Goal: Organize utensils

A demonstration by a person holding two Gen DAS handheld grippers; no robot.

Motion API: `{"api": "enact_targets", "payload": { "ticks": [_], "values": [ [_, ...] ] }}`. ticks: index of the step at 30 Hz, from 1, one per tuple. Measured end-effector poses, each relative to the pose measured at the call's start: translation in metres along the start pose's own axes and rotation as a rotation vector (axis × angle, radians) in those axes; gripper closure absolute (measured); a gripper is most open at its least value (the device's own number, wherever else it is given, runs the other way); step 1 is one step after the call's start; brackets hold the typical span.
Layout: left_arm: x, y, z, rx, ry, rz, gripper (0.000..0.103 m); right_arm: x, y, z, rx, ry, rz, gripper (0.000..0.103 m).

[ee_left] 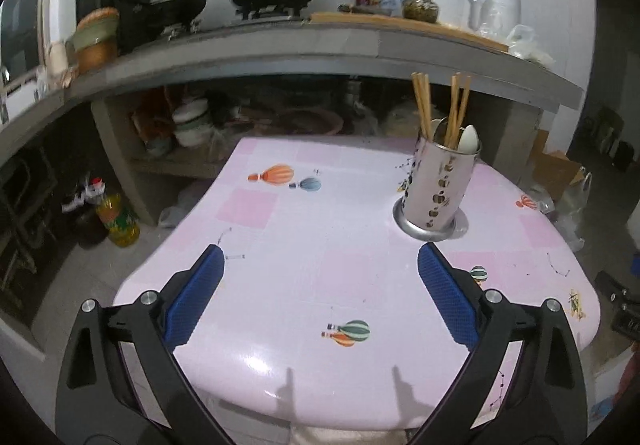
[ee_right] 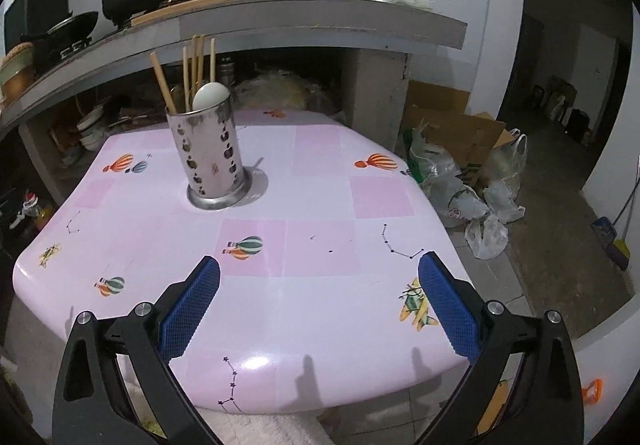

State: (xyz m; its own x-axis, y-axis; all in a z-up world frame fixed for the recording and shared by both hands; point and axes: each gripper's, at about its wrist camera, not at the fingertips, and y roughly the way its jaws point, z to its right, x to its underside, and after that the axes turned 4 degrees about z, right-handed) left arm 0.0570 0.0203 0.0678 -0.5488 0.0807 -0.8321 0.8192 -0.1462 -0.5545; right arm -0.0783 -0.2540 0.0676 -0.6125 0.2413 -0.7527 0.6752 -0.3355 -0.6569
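- The left gripper (ee_left: 321, 269), blue-padded jaws spread wide with nothing between them, hangs over the near edge of the pink balloon-print tabletop (ee_left: 304, 237); the right gripper (ee_right: 319, 277) matches it, wide and empty.
- The perforated stainless-steel utensil holder (ee_left: 436, 185) stands upright at right of centre in the left view, left of centre in the right view (ee_right: 212, 157), well clear of both claws.
- Wooden chopsticks (ee_left: 424, 105) and a white spoon (ee_right: 210, 95) rise from its mouth; no utensils lie loose on the cloth, so the sorting looks done.
- The holder likely handles light, rigid and slick; its tall load could tip it, so a grip low on the wall suits best.
- Bare cloth surrounds the holder; the rounded table edges drop off at lower frame, and a grey concrete counter (ee_left: 280, 45) overhangs behind.
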Motion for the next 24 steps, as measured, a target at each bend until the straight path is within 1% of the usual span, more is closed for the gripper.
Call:
{"api": "enact_targets", "payload": {
  "ticks": [2, 4, 7, 10, 12, 24],
  "values": [
    [0.002, 0.001, -0.002, -0.014, 0.005, -0.005, 0.009, 0.0, -0.001, -0.004, -0.011, -0.008, 0.002, 0.006],
    [0.004, 0.002, -0.002, -0.028, 0.026, -0.017, 0.009, -0.001, 0.0, -0.007, -0.011, -0.016, -0.004, 0.006],
    [0.009, 0.0, 0.0, -0.052, 0.058, -0.013, 0.009, -0.001, 0.001, -0.011, -0.019, -0.019, -0.013, 0.006],
    [0.01, 0.002, 0.002, -0.042, 0.068, -0.029, 0.009, -0.001, 0.002, -0.013, -0.022, -0.015, -0.018, 0.006],
    [0.01, 0.002, 0.003, -0.052, 0.069, -0.03, 0.009, -0.002, 0.002, -0.014, -0.027, -0.011, -0.018, 0.006],
    [0.007, 0.002, 0.005, -0.028, 0.041, -0.045, 0.009, -0.005, -0.002, -0.014, -0.032, -0.013, 0.0, 0.006]
  ]
}}
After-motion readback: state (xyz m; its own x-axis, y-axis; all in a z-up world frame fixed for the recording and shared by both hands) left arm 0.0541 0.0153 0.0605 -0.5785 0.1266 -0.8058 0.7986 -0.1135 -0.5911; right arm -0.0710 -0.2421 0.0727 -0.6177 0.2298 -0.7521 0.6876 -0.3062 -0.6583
